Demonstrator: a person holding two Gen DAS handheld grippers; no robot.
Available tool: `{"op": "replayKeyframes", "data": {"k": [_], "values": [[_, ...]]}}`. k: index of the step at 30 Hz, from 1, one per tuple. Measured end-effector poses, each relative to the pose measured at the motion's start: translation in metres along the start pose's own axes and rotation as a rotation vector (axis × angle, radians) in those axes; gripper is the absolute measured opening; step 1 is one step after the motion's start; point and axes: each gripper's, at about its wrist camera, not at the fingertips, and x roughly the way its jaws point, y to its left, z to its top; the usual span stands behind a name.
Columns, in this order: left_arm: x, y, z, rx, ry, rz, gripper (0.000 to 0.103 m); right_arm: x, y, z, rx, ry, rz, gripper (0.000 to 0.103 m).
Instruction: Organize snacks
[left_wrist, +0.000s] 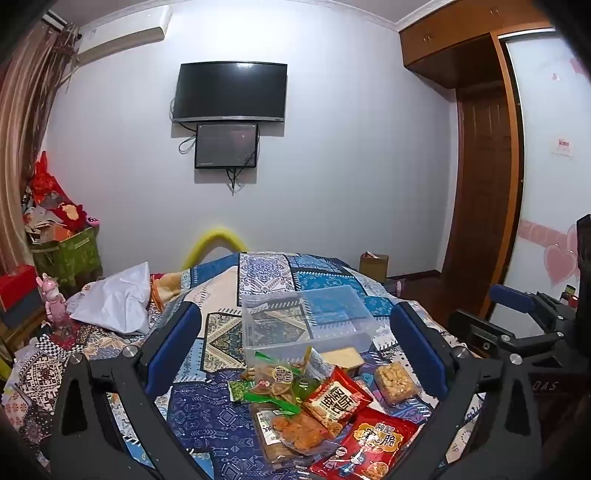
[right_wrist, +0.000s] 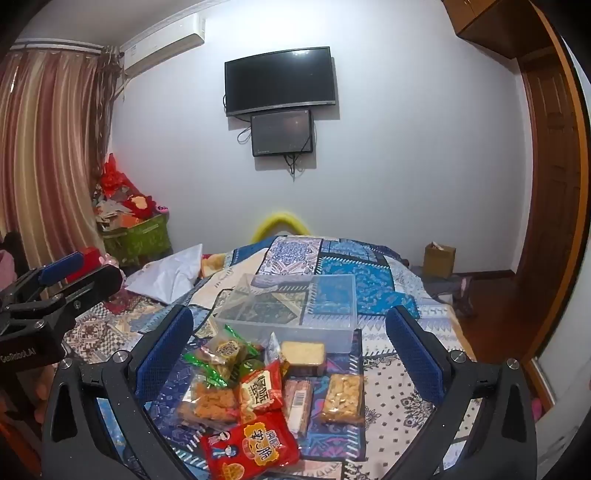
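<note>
A heap of snack packets lies on the bed's patchwork quilt, just in front of a clear plastic bin whose long axis runs across the view. The big red packet nearest the camera bears Chinese characters, tilted. A smaller red packet also carries Chinese print. The left claw and right claw both hang spread wide above the pile, gripping nothing.

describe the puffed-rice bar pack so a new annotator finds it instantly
Start at the clear plastic bin on the patchwork bedspread; the snack pile lies in front of it. The puffed-rice bar pack sits at the pile's right edge: a clear wrapper showing a lumpy golden block, without the red printing of nearby packs.
</note>
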Motion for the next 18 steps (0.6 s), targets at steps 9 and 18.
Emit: {"op": "replayKeyframes", "data": {"k": [9, 18], "values": [[0.011, -0.007, -0.010, 0.001, 0.031, 0.002, 0.103, -0.003, -0.002, 0.001, 0.009, -0.017, 0.003, 0.103], [0.017, -0.007, -0.013, -0.009, 0.049, -0.019, 0.103, -0.008, -0.004, 0.001, 0.025, -0.037, 0.016, 0.103]]}}
